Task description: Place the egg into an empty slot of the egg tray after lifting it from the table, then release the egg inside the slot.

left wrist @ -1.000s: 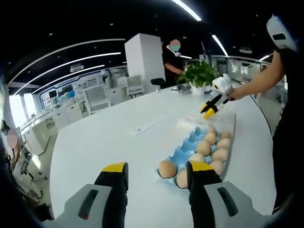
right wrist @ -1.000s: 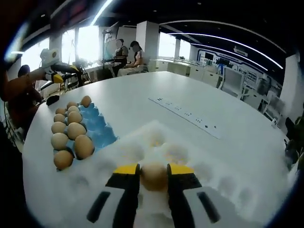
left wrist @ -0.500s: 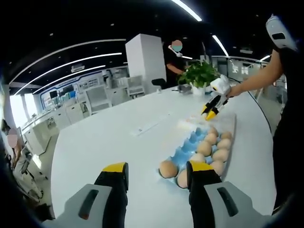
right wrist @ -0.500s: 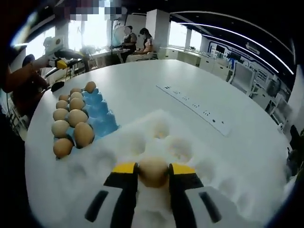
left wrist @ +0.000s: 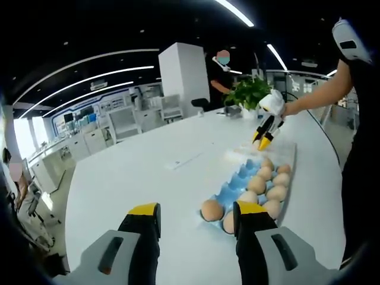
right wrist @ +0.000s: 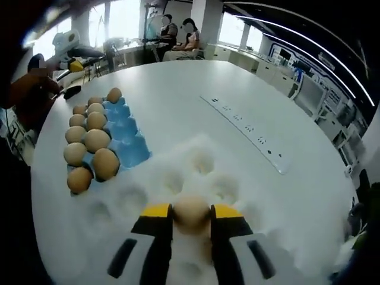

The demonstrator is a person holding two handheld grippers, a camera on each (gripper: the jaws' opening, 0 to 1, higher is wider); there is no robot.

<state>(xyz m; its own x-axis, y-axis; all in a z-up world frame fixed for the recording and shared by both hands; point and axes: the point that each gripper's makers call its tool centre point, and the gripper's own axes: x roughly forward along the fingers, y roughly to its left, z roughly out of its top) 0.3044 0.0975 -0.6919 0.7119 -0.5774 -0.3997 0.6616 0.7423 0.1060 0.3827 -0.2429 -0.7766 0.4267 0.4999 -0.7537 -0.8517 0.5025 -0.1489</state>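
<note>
Your right gripper is clamped on a smooth, pale tan egg, its yellow-tipped black jaws pressing either side of the oval shell; it hangs just above the white egg tray, a moulded sheet of soft round hollows, with the egg over one hollow near the tray's near edge; beside that tray, to its left in the right gripper view, the blue egg tray carries a double row of brown eggs on its outer side, glossy and rounded; past the white tray a long white power strip lies flat on the matte white table; in the left gripper view your left gripper stands spread with nothing between its jaws, level above the table near the blue tray's end; your outstretched arm tilts the right gripper steeply down at the white tray
</note>
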